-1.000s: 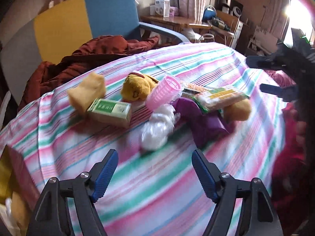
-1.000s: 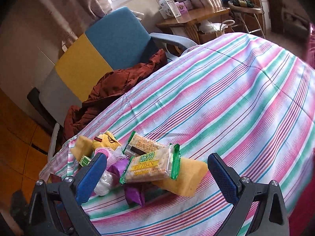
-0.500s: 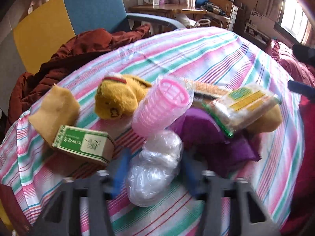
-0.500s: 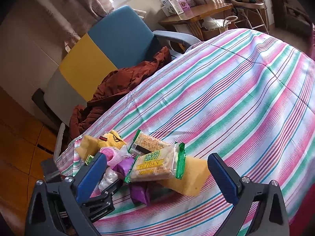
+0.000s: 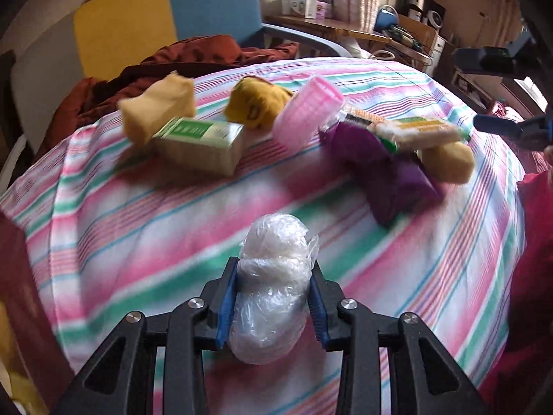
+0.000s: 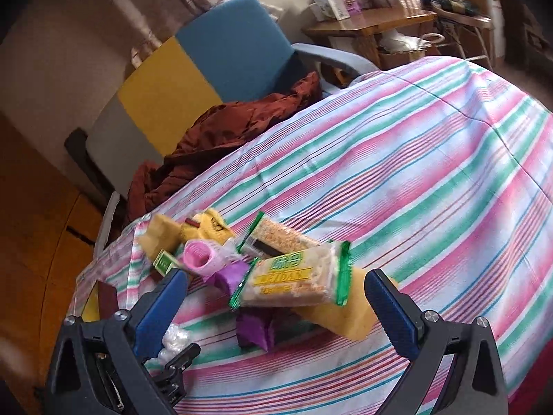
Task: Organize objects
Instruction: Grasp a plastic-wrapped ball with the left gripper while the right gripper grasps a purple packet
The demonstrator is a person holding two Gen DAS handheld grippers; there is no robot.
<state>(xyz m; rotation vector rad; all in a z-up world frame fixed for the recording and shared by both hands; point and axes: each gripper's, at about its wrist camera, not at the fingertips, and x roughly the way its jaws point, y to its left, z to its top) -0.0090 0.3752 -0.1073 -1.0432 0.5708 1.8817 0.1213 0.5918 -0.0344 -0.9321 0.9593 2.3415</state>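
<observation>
Two grippers in play. Left gripper [image 5: 273,297] pinching a clear plastic bundle [image 5: 273,287] between its blue pads [image 5: 226,306], held near the camera above the striped cloth [image 5: 172,228]. Hard to tell what is wrapped inside the bundle. Only a small white bit of it [image 6: 174,340] peeking out behind the right gripper's left finger in the right wrist view.

Right gripper [image 6: 276,306] spread wide, holding nothing, touching nothing, hanging just in front of the pile.

Farther out on the cloth, a heap of things, all a bit blurry. A green and white snack pack [image 6: 293,282] lying on top of a yellow sponge [image 6: 342,318], most of that sponge hidden under it. A purple bag [image 5: 383,173] squashed under the pack too. A second snack bar [image 6: 276,240] just behind, partly covered. A pink roller [image 5: 307,117] leaning next to a yellow plush toy [image 5: 255,105]. A green box [image 5: 204,145] touching another tan sponge [image 5: 157,112].

Past the cloth's edge, a dark red blanket [image 6: 235,128] piled on a blue and yellow chair [image 6: 207,65]. Far back, a wooden desk [image 6: 373,22] with small boxes, too blurry to read.
</observation>
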